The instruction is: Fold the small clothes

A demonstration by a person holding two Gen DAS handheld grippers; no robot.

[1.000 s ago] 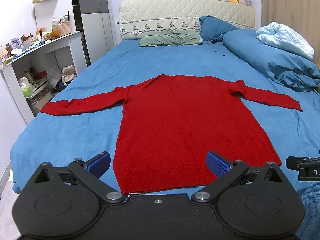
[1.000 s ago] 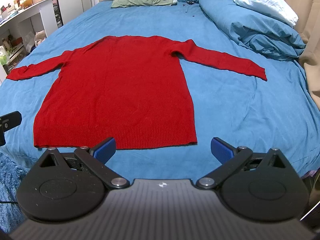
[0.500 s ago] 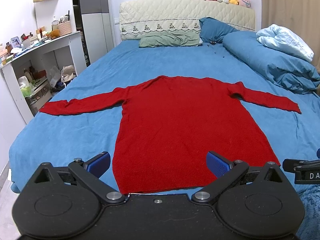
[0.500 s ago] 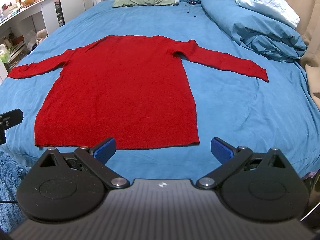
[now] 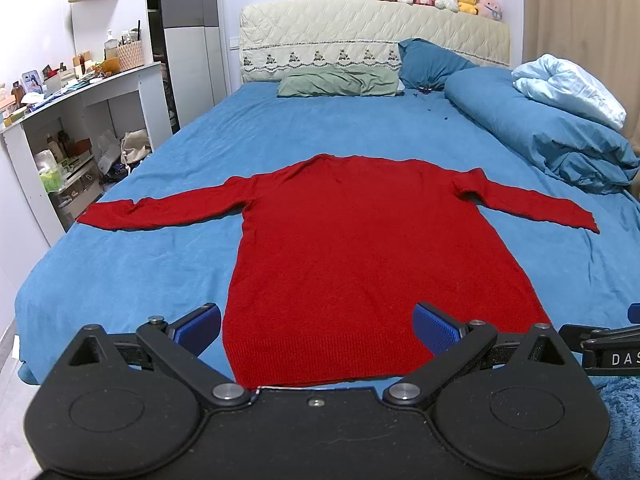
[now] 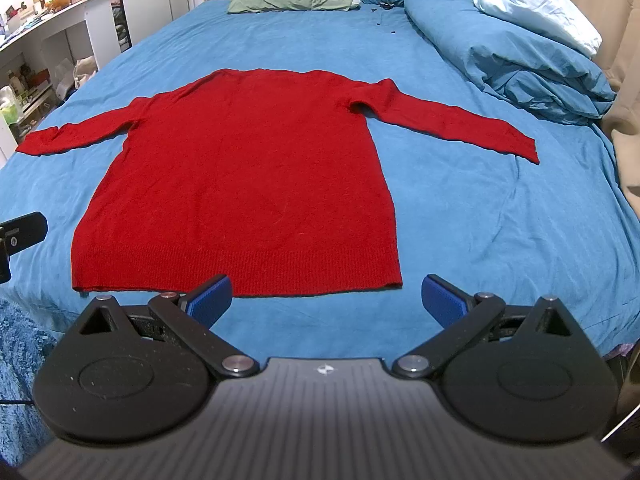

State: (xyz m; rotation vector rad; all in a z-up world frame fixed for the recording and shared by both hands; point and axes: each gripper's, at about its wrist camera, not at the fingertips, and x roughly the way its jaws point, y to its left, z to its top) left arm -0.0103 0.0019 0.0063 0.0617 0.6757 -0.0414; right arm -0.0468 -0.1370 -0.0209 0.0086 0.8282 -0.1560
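A red long-sleeved sweater point(image 5: 360, 248) lies flat on the blue bed, both sleeves spread out, hem toward me. It also shows in the right wrist view point(image 6: 248, 176). My left gripper point(image 5: 318, 328) is open and empty, held above the hem near the bed's front edge. My right gripper point(image 6: 326, 298) is open and empty, just in front of the hem's right half. Part of the right gripper shows at the right edge of the left wrist view point(image 5: 608, 344).
The blue bed sheet point(image 5: 132, 264) surrounds the sweater. A rolled blue duvet point(image 5: 552, 136) lies along the right side. Pillows point(image 5: 340, 84) sit at the headboard. A white desk point(image 5: 80, 92) with clutter stands left of the bed. A blue rug point(image 6: 20, 344) lies below.
Both grippers have shifted slightly, so the sweater sits a little lower in both views. The sweater has not moved and both grippers stay open.
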